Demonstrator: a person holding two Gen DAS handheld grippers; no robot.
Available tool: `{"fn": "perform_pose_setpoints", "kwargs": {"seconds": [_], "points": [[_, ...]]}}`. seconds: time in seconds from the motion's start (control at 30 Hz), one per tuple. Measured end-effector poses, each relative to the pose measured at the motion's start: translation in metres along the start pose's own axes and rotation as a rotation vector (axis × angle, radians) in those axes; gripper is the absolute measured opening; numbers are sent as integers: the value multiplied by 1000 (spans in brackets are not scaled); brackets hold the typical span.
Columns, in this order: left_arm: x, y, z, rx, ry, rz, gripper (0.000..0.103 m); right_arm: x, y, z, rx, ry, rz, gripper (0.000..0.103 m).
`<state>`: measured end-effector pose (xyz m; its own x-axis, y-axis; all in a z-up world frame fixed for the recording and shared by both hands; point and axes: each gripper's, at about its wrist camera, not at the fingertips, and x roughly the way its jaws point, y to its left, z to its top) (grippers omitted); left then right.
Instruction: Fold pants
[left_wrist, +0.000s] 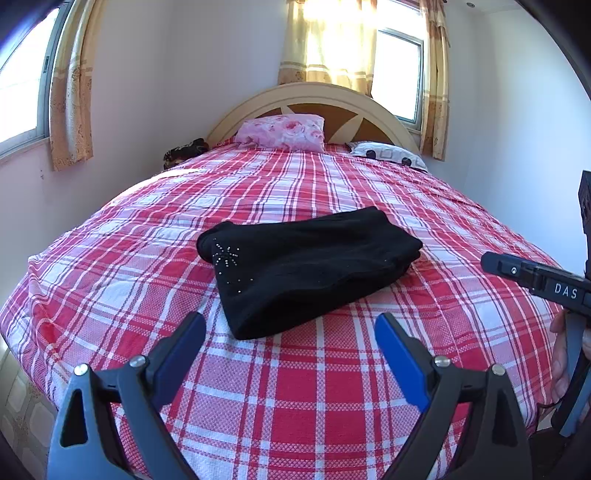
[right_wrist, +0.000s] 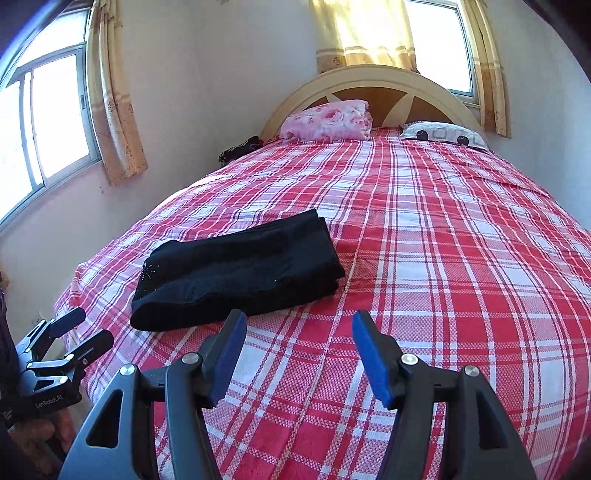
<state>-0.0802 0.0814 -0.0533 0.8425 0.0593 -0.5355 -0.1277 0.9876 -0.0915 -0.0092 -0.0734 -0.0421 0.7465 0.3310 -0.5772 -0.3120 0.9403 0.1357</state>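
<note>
Left tool wide apart, holding nothing, low in frame. Right tool apart too, nothing inside. Black pants folded, lying mid-frame on red checked bed, just past both tools. Pink pillow up top.

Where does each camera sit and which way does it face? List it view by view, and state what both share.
Left wrist: on the left hand-held gripper, aimed along its open blue fingers over the plaid bed at the folded black pants; the right hand-held gripper and a hand show at right.
Right wrist: on the right hand-held gripper, facing the headboard, pants left of centre.
Shared: pants, bed, pink pillow, windows.
</note>
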Motion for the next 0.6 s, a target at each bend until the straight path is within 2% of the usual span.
{"fn": "perform_pose_setpoints", "kwargs": {"seconds": [0.33,0.43,0.6], "points": [[1,-1,0,-4,6,-4,95,0,9,-1,-23,9,3,62],[1,-1,1,-7,6,-1,99,0,11,-1,-26,10,3,62],[0,-2,2,3,4,-2,99,-2,14,-1,-36,6,8,62]]}}
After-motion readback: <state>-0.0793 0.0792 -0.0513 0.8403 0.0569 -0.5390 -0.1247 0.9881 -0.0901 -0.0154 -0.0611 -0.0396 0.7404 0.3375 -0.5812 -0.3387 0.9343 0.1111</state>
